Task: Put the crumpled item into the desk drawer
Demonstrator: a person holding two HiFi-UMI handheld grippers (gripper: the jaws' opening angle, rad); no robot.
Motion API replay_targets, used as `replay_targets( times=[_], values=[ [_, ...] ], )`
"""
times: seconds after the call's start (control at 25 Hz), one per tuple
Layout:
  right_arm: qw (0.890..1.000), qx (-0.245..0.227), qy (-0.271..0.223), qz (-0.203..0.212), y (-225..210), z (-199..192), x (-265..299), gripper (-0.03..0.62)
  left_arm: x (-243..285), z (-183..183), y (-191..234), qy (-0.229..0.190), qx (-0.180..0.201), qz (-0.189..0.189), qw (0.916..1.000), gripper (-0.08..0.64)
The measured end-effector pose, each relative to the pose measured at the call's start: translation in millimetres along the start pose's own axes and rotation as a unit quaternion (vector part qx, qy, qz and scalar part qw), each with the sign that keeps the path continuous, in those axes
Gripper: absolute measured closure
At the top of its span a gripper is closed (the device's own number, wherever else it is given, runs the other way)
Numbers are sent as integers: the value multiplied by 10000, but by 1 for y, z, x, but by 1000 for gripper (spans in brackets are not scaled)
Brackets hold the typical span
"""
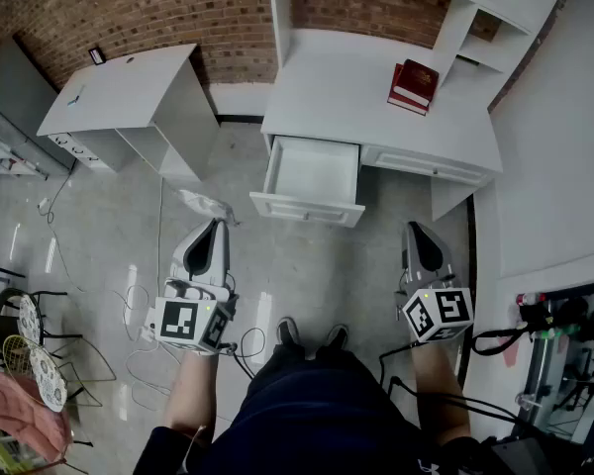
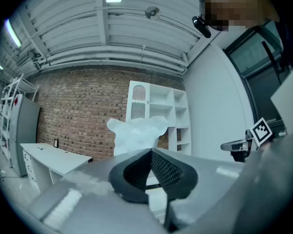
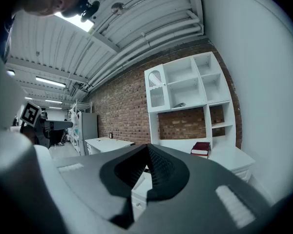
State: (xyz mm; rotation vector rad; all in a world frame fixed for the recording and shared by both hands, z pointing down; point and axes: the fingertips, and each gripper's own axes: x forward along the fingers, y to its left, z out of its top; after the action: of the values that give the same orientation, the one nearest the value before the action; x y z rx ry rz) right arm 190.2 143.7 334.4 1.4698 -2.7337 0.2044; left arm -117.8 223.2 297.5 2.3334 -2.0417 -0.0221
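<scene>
In the left gripper view my left gripper [image 2: 150,151] is shut on the crumpled item [image 2: 136,133], a wad of clear whitish plastic that sticks up past the jaw tips. The head view shows that gripper [image 1: 214,228] held at the left above the floor, with the crumpled item [image 1: 206,206] at its tip, left of and below the drawer front. The white desk drawer [image 1: 312,179] stands pulled out and looks empty. My right gripper [image 1: 416,228] is shut with nothing in it, held right of the drawer; its jaws [image 3: 147,147] point toward the desk.
A red book [image 1: 413,85] lies on the white desk top [image 1: 356,87], under a white shelf unit [image 3: 190,89]. A second white desk [image 1: 129,92] stands at the left against the brick wall. Cables [image 1: 144,325] trail across the floor, and chairs [image 1: 25,344] stand far left.
</scene>
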Motion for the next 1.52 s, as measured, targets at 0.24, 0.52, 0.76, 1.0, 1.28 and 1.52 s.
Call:
replay_targets(
  times=[0.24,0.52,0.76,1.0,1.28,1.52],
  values=[
    [10000,-16,-15,-28,9,1,4,591,-2,1,11,-48,184,-137,9997,558],
    [10000,-4,-31,-88,15,4,10,591,-1,6,21,-76,141,-164,9997,557],
    [9993,-12,-40,-368,25,11,21,589,-15,8,45,-166,190,-198,9995,558],
    [9987,-34,-41,-507,55,11,30,589,-24,-2,84,-140,76,-234,9996,558],
    [9974,27,64,-712,56,5,32,589,-12,-6,97,-149,103,-420,9990,558],
    [9967,188,141,-777,33,-6,53,589,20,-12,96,-16,-2,-385,9993,557]
  ],
)
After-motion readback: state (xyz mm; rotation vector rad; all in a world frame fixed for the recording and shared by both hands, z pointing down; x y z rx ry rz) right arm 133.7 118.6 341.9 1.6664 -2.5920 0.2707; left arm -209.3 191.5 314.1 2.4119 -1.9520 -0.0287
